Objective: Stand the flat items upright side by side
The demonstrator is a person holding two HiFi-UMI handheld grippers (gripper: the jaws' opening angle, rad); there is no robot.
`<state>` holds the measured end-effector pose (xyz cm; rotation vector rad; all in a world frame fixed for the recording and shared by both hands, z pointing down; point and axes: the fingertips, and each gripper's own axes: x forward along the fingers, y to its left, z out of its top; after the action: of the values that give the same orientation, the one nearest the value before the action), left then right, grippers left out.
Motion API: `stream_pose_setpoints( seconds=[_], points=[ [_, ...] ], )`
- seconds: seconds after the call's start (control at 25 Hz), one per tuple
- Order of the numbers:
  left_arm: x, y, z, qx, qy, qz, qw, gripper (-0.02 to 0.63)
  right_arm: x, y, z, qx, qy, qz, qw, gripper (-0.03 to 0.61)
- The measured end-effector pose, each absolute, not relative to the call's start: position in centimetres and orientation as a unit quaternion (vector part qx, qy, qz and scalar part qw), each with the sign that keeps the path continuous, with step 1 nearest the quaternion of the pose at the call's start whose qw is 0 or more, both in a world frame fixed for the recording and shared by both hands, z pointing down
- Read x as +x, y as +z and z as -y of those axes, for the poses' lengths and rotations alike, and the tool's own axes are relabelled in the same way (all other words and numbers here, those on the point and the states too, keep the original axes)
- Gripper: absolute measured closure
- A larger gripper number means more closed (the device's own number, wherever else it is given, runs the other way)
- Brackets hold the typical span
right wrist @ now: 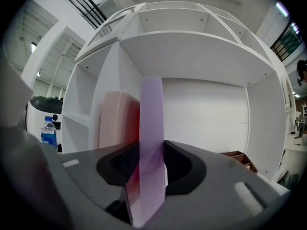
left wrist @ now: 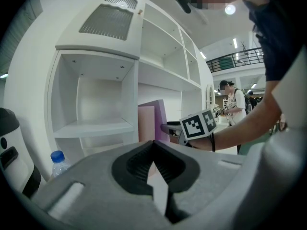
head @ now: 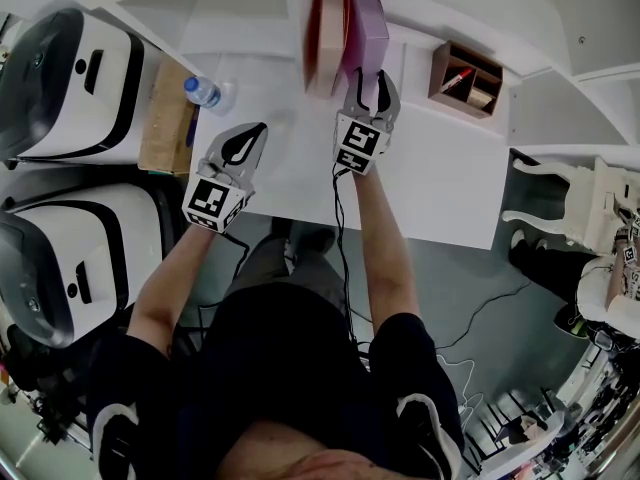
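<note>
Two jaws of the right gripper (right wrist: 151,153) pinch the upright purple flat item (right wrist: 151,111), which stands just beside a pink flat item (head: 322,38) at the back of the white desk (head: 440,173). Nearer the water bottle (head: 204,91), the left gripper (left wrist: 154,148) hovers with its jaws pressed together, empty.

Left hand-held gripper (head: 254,134) shut, empty; right hand-held gripper (head: 370,88) clamps purple item (head: 369,26).

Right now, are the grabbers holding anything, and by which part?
The right gripper clamps the purple flat item by its near upright edge. The left gripper is shut with nothing in it.
</note>
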<state>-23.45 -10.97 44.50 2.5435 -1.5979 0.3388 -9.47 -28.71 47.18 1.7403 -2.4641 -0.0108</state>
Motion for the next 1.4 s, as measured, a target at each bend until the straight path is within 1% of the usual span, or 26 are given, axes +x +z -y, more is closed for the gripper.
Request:
stream_pose_setpoints(
  seconds=[0.48, 0.84, 1.4],
  points=[
    [-23.8, 45.1, 10.8, 0.838, 0.112, 0.53, 0.066, 0.612, -10.9, 49.9, 28.7, 0.529, 0.026, 0.84, 0.12, 0.417],
    [-23.7, 45.1, 11.0, 0.839, 0.11, 0.529, 0.065, 0.612, -12.3, 50.5, 28.2, 0.483, 0.047, 0.865, 0.132, 0.414],
    [-23.9, 45.1, 10.7, 0.836, 0.107, 0.535, 0.067, 0.612, -14.1, 50.7, 27.5, 0.447, 0.011, 0.883, 0.141, 0.407]
  ],
)
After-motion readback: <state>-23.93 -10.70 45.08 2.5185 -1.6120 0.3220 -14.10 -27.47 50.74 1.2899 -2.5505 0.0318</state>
